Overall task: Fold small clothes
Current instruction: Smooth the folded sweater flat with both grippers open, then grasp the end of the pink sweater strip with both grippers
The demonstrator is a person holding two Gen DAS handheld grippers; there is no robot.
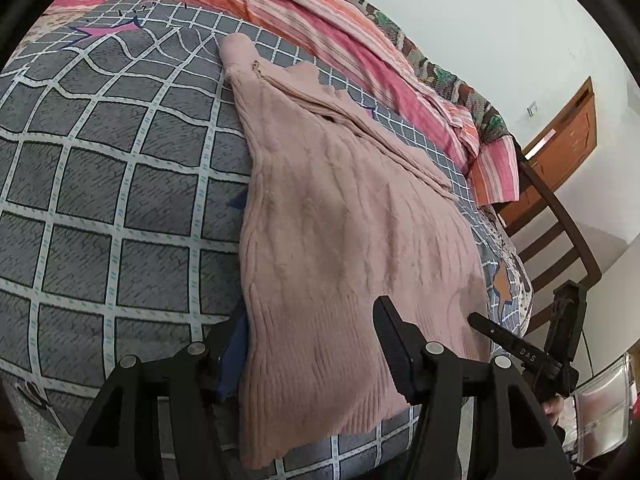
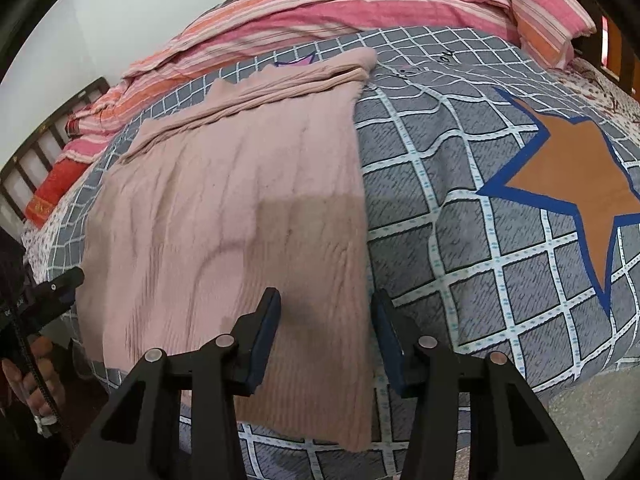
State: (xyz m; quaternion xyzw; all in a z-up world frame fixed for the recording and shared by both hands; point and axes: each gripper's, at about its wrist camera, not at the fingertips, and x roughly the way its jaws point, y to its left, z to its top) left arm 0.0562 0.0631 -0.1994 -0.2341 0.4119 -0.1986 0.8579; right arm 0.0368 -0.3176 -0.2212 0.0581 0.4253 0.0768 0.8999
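A pink knitted sweater (image 1: 340, 240) lies flat on the grey checked bedspread (image 1: 100, 200), with a sleeve folded along its far edge. My left gripper (image 1: 308, 344) is open, its jaws astride the sweater's near left hem corner, the left finger partly hidden under the cloth. In the right wrist view the sweater (image 2: 224, 208) lies spread the same way. My right gripper (image 2: 326, 336) is open over the near right hem corner, one finger above the cloth, the other beside its edge. Each gripper shows at the edge of the other's view.
A striped pink and orange quilt (image 1: 320, 32) is bunched along the far side of the bed. A dark wooden chair (image 1: 560, 216) stands by the bed's right side. An orange star (image 2: 576, 172) is printed on the bedspread. A red pillow (image 2: 52, 192) lies at the far left.
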